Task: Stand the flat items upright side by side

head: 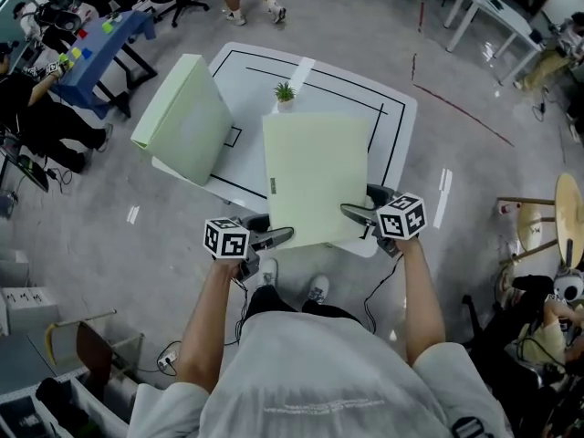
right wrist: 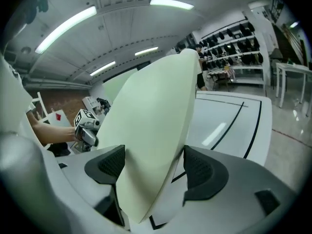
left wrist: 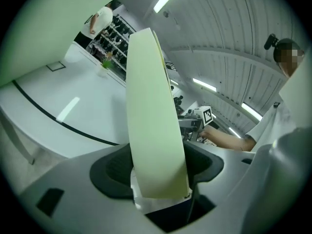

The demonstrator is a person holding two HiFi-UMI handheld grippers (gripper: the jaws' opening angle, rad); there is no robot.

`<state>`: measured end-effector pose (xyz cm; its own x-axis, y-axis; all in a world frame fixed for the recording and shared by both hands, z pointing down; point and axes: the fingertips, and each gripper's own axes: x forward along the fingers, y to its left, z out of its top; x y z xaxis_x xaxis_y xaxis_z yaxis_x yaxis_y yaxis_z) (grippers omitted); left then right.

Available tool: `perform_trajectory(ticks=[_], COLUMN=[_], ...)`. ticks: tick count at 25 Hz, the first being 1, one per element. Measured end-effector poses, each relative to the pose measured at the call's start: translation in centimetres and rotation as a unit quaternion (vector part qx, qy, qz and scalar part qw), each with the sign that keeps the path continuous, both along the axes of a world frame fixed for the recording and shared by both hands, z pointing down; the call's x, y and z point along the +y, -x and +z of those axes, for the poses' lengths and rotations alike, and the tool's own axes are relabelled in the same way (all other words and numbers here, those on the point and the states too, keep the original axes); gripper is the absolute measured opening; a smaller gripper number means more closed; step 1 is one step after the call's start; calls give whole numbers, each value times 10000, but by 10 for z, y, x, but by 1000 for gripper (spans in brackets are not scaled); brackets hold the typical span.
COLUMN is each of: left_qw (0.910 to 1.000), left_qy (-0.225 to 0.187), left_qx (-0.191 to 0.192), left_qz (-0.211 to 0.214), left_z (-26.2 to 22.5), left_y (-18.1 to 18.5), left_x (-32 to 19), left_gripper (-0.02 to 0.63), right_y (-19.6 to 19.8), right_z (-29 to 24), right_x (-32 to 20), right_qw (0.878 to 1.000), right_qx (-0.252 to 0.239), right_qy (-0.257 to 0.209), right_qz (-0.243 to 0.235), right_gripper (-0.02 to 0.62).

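A pale green flat box (head: 315,172) hangs over the near edge of the white table (head: 392,108), held by its lower corners. My left gripper (head: 278,235) is shut on its lower left corner, and my right gripper (head: 360,206) is shut on its lower right corner. The left gripper view shows the box (left wrist: 151,106) edge-on between the dark pads (left wrist: 114,167). In the right gripper view the box (right wrist: 151,130) fills the gap between the pads (right wrist: 204,172). A second pale green flat box (head: 182,117) stands tilted at the table's left edge.
A small potted plant (head: 285,92) sits mid-table behind the held box. Black lines mark the tabletop. A blue table (head: 109,39) with seated people is at upper left. White desks (head: 493,12) stand at upper right and a wooden stool (head: 570,208) at right.
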<state>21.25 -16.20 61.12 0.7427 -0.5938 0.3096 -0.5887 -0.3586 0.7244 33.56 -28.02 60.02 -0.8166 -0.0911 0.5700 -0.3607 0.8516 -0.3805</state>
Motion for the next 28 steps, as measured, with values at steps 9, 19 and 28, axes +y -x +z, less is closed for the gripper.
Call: perform_trajectory(ticks=[9,19,28], left_qw=[9882,9504,9199], left_qy=[-798,-1305,-1240], left_qx=[-1147,-2545,-3550], left_qz=[-620,-1218,-1111], left_z=[3,16,36], left_y=[-4,1,-11], left_x=[-4,-11,-19], left_gripper=[324,324,311], right_y=[15,32,42], right_z=[-19,-22,-15], right_x=[-18,-30,-55], right_qw=[9882,9668,9593], right_qx=[268,672,1075], right_qy=[-1205,-1999,-2180], right_qz=[-911,-1445,-1436], right_gripper=[382,382,382])
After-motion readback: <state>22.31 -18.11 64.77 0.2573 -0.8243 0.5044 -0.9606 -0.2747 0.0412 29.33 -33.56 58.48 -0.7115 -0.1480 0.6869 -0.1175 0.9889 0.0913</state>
